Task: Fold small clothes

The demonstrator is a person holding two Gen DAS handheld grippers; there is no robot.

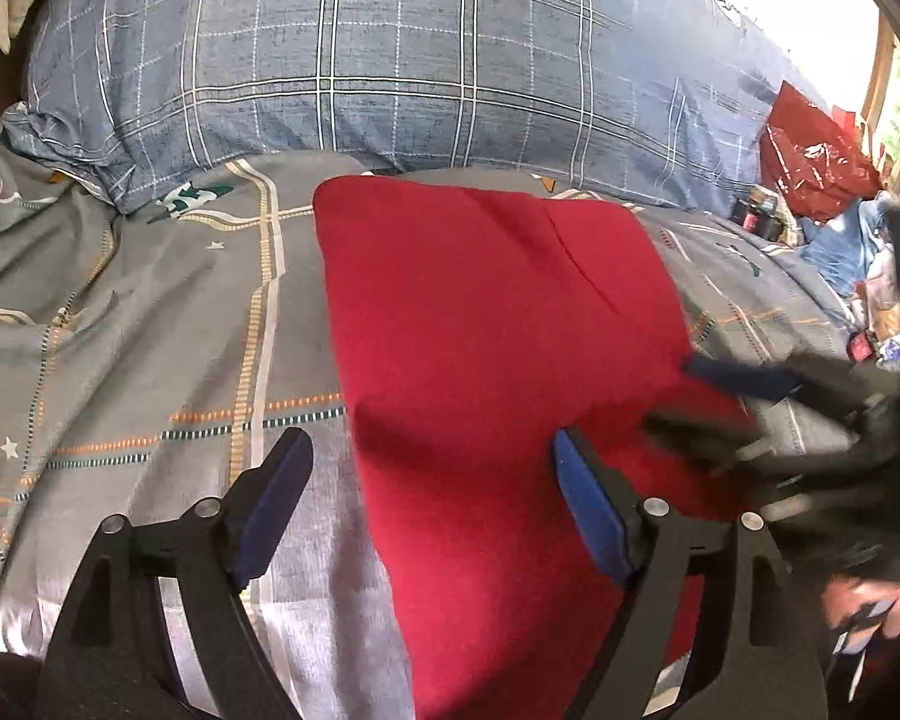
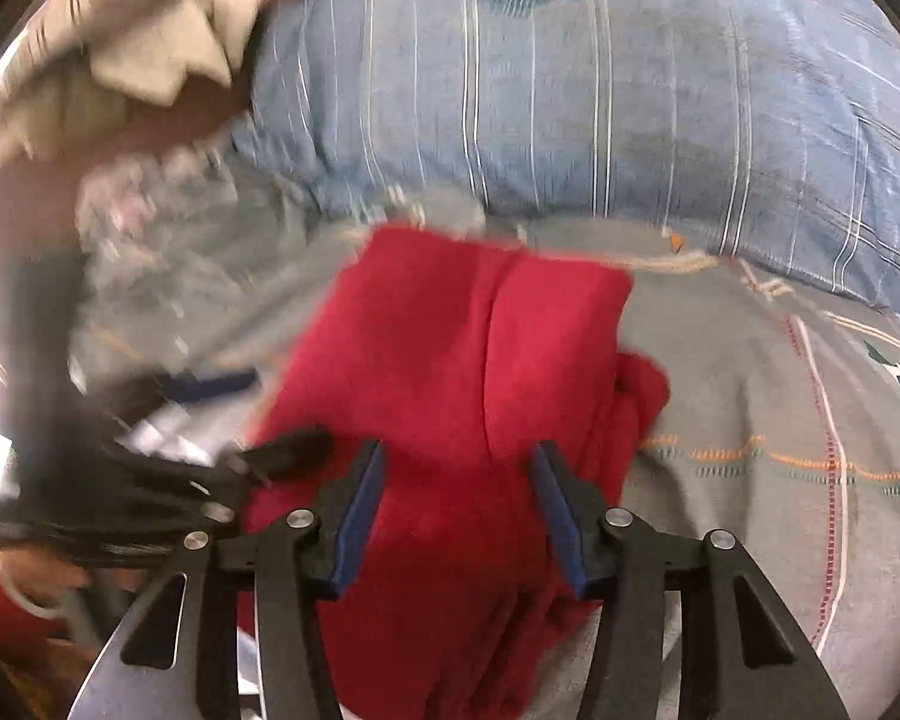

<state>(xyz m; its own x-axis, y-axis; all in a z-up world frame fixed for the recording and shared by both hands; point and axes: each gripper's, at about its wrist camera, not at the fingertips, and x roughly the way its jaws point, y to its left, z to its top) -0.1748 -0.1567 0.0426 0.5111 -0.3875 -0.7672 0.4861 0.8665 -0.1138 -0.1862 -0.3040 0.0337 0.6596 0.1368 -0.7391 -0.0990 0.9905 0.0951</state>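
Over red garment [image 1: 486,324] — left tongs [image 1: 432,468] agape, angled down

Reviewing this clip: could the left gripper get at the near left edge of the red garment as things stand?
Probably yes. The left gripper is open and straddles that edge of the red garment, with only bare bedsheet beside it. The right gripper hangs over the garment's other side and does not block it.

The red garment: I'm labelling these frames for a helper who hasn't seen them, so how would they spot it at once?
Start at the big blue plaid pillow at the head of the bed. Just in front of it, on the grey patterned bedsheet, lies the red garment, folded into a long panel. It is the only plain, solid red cloth on the sheet; everything around it is checked or printed.
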